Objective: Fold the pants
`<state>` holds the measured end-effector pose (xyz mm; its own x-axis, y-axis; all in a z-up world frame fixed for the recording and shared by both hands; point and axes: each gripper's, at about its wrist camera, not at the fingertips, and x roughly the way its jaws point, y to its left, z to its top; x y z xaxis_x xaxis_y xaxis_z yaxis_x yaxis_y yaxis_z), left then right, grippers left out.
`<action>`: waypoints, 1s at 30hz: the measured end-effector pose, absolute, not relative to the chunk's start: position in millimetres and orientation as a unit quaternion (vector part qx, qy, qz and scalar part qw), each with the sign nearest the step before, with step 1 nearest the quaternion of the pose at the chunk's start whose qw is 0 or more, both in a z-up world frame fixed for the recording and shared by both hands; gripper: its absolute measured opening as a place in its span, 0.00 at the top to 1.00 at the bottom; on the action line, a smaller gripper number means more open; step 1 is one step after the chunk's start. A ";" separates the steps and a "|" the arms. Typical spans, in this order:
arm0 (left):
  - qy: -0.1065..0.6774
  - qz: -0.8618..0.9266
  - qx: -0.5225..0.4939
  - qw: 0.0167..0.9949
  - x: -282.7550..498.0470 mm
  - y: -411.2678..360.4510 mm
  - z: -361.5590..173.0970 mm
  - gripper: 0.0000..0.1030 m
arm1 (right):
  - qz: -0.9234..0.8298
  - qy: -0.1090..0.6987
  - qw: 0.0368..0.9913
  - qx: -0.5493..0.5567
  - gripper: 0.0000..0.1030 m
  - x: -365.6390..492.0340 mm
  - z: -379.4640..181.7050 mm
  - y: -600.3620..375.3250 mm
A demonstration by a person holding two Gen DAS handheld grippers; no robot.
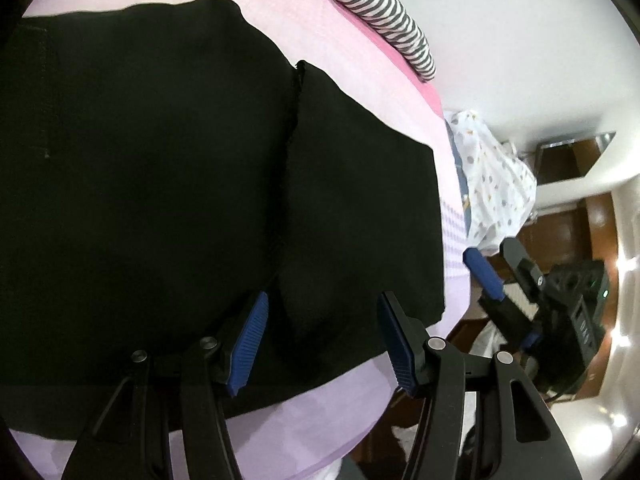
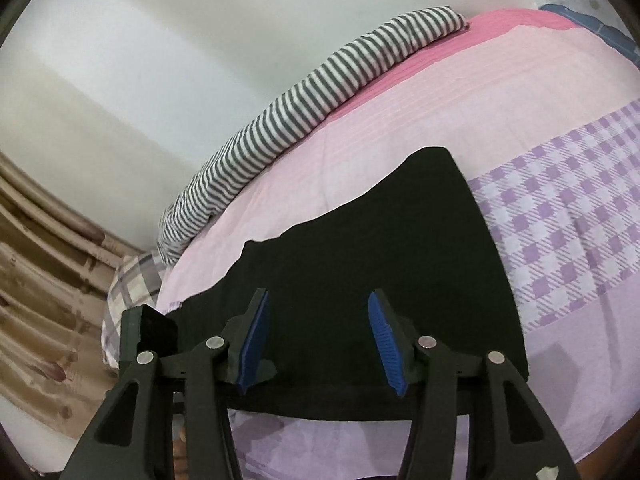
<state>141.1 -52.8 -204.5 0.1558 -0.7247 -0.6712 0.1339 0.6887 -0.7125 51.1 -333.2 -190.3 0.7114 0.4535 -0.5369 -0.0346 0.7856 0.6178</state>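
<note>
Black cloth fills most of what we see ahead of our jaws: the pants [image 1: 160,168] lie spread flat on the bed [image 1: 320,408], whose cover runs from pink at the far side to lilac near us, with a purple check panel [image 2: 560,232] off to the right of our right jaws.

Our left gripper [image 1: 320,344] hovers over the near edge of the pants with its jaws spread wide and nothing between them; its blue ribbed pads [image 1: 248,344] stand well apart, one to either side of a raised seam that runs away from us up the middle of the cloth. Past the right-hand jaw the pants end in a straight edge, and beyond that edge, off the side of the bed, we see our right gripper [image 1: 486,276] from outside.

From the right wrist view, our right gripper [image 2: 318,340] likewise has its jaws released and parted, grasping nothing, with the near hem of the pants [image 2: 360,280] lying directly under and ahead of them. Whether the pads touch the cloth we cannot tell.

Far beyond both pairs of jaws, a grey-and-white striped cloth [image 2: 304,112] lies bunched along the bed's far edge against the pale wall [image 2: 160,40]. To the far right of the left jaws a spotted white fabric [image 1: 492,176] hangs beside the bed.
</note>
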 end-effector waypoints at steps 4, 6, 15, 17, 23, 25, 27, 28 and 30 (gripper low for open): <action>0.569 -0.304 -0.248 0.722 145.4 -64.5 -202.8 0.44 | 0.138 0.349 0.876 0.303 0.53 51.8 -189.6 -338.0; 0.568 -0.304 -0.242 0.726 146.2 -68.9 -202.1 0.44 | 0.138 0.348 0.875 0.306 0.53 52.0 -189.7 -339.2; 0.574 -0.261 -0.267 0.729 140.0 -56.2 -217.7 0.95 | 0.130 0.349 0.874 0.311 0.53 51.6 -191.7 -342.3; 0.570 -0.253 -0.238 0.744 135.1 -60.8 -211.6 0.95 | 0.125 0.350 0.875 0.311 0.53 51.5 -192.6 -343.8; 0.568 -0.240 -0.217 0.757 123.1 -55.1 -200.6 0.96 | 0.100 0.356 0.881 0.297 0.53 50.5 -194.6 -345.2; 0.574 -0.236 -0.222 0.752 124.7 -51.0 -205.2 0.96 | 0.083 0.371 0.879 0.288 0.53 53.3 -199.3 -345.7; 0.580 -0.233 -0.229 0.746 126.9 -51.0 -211.0 0.96 | 0.061 0.396 0.874 0.276 0.53 57.5 -207.7 -345.2; 0.578 -0.233 -0.230 0.747 128.0 -53.8 -209.7 0.95 | 0.055 0.408 0.869 0.274 0.53 59.3 -212.1 -345.5; 0.578 -0.233 -0.228 0.748 128.8 -55.0 -208.9 0.93 | 0.047 0.430 0.858 0.278 0.53 62.0 -222.0 -346.6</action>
